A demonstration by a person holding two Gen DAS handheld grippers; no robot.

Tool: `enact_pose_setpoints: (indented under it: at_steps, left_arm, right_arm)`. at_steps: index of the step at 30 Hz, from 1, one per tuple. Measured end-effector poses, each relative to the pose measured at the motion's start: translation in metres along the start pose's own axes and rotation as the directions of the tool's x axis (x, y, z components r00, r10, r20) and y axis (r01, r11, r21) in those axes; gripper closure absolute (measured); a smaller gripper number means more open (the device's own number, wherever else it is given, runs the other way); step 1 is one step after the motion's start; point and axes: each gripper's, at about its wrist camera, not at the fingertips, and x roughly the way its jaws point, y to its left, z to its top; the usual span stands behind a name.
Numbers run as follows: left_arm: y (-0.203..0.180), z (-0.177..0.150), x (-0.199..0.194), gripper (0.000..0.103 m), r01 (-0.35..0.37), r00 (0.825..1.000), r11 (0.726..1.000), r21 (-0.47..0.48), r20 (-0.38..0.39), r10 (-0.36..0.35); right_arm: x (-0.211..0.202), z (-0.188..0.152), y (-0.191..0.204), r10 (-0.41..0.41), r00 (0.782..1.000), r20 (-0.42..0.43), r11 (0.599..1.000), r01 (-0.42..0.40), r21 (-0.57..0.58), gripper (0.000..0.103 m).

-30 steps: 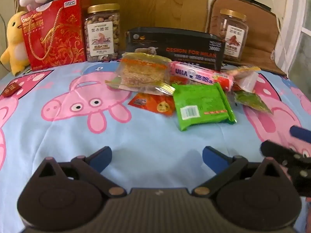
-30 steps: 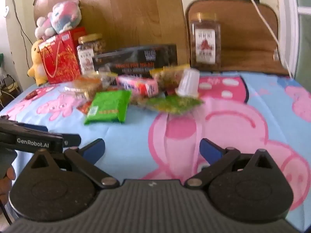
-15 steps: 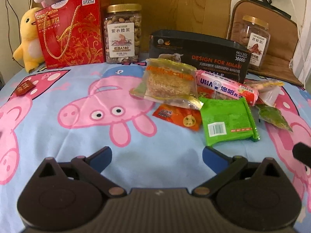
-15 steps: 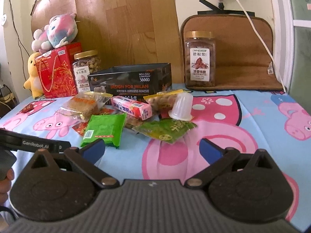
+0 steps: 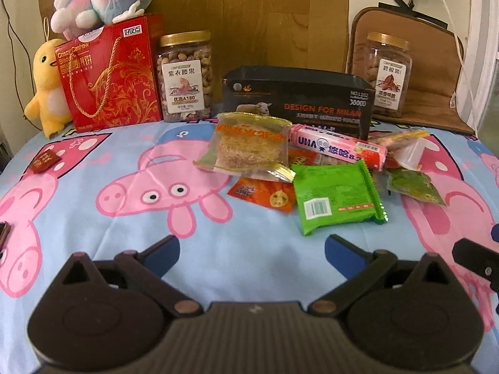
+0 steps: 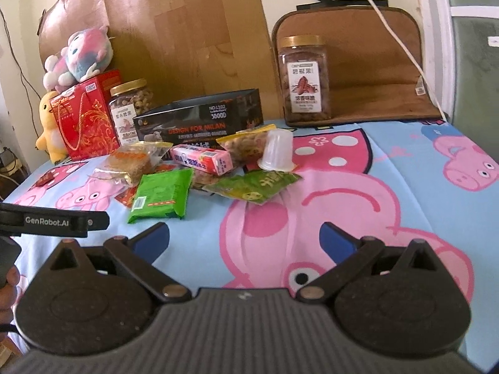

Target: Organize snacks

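A heap of snacks lies mid-table in front of an open black box [image 5: 297, 101] [image 6: 199, 121]: a clear bag of golden cake [image 5: 248, 148] [image 6: 131, 160], a pink candy box [image 5: 338, 148] [image 6: 201, 159], a bright green packet [image 5: 335, 198] [image 6: 162, 194], an orange sachet [image 5: 265, 194], a dark green sachet [image 5: 416, 187] [image 6: 252, 185], and an upturned clear jelly cup [image 6: 277, 151]. My left gripper [image 5: 252, 251] hangs open over bare cloth, short of the green packet. My right gripper [image 6: 244, 238] is open too, empty, near the front edge.
Along the back stand a red gift box [image 5: 109, 74], two nut jars [image 5: 186, 76] [image 6: 304, 78], plush toys [image 5: 103, 0] and a brown cushion [image 6: 374, 71]. A small dark red packet [image 5: 45, 162] lies at the far left. The left gripper's body [image 6: 53, 219] shows beside my right one.
Both cameras have lifted and steadied; the snack heap now sits lower and more central in each view. Both grippers stay open and empty.
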Motion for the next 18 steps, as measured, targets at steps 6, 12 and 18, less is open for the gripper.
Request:
enact_pose_setpoints:
  at_steps: [6, 12, 18]
  left_arm:
    - [-0.010, -0.005, -0.010, 0.001, -0.013, 1.000, 1.000, 0.016, 0.015, 0.013]
    - [-0.027, -0.006, -0.009, 0.003, -0.010, 1.000, 0.999, 0.052, 0.012, 0.010]
    - [-0.044, -0.007, -0.004, 0.004, -0.007, 1.000, 0.996, 0.087, -0.004, 0.008]
  right_arm:
    - [-0.009, -0.004, -0.006, -0.002, 1.000, 0.012, 1.000, 0.002, 0.010, 0.005]
    - [-0.015, -0.007, -0.015, -0.011, 1.000, 0.021, 0.999, 0.010, 0.030, 0.006]
    - [-0.018, -0.011, -0.030, -0.038, 0.999, 0.025, 0.997, 0.037, 0.061, 0.010]
